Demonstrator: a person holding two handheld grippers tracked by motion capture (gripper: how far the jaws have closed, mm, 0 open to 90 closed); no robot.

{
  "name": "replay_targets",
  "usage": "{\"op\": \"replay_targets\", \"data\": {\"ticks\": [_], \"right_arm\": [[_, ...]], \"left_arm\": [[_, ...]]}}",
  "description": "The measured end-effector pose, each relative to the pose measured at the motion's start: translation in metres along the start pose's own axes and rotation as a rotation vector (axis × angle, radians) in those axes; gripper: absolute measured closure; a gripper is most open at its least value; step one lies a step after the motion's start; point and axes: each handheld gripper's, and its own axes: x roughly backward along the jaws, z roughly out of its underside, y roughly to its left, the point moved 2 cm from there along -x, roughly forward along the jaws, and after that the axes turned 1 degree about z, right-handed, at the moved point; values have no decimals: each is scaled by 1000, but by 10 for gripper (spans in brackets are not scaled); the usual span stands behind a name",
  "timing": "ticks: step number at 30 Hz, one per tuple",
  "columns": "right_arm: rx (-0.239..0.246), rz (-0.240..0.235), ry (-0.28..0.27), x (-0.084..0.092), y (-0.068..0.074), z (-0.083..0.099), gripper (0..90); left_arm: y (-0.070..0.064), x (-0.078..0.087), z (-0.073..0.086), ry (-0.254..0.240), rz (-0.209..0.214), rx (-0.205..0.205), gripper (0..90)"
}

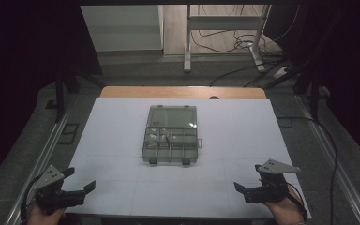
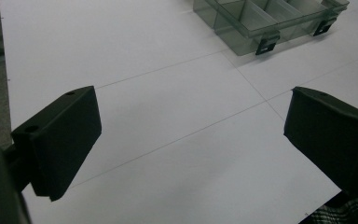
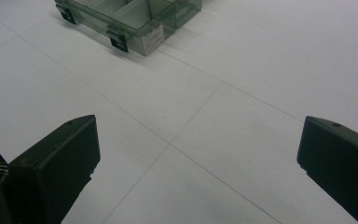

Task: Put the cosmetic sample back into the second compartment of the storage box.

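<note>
On white tabletop (image 1: 122,140), compartment box (image 1: 171,135); both hand-held grippers (image 1: 79,179) (image 1: 246,177) spread wide; dark room.

**Setting: lab recording bay**

You work at a white-topped table (image 1: 122,154) ruled with thin grid lines, dark screens either side, metal rails (image 1: 42,154) alongside, loose cables (image 1: 243,44) trailing across the floor behind a stand frame (image 1: 187,42)

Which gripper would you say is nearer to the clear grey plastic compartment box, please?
Left, though only slightly. The left gripper sits at the near left corner of the white table; the right gripper sits at the near right. The clear grey plastic compartment box lies slightly left of centre.
</note>
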Motion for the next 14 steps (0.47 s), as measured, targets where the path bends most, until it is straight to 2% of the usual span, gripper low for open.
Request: {"op": "replay_targets", "data": {"ticks": [7,14], "right_arm": [[-12,40,-17,9,-3,9,0],[-34,48,-18,9,-6,12,1]], "left_arm": [[0,0,0,0,-1,1,44],[0,0,0,1,-2,-1,44]]}}
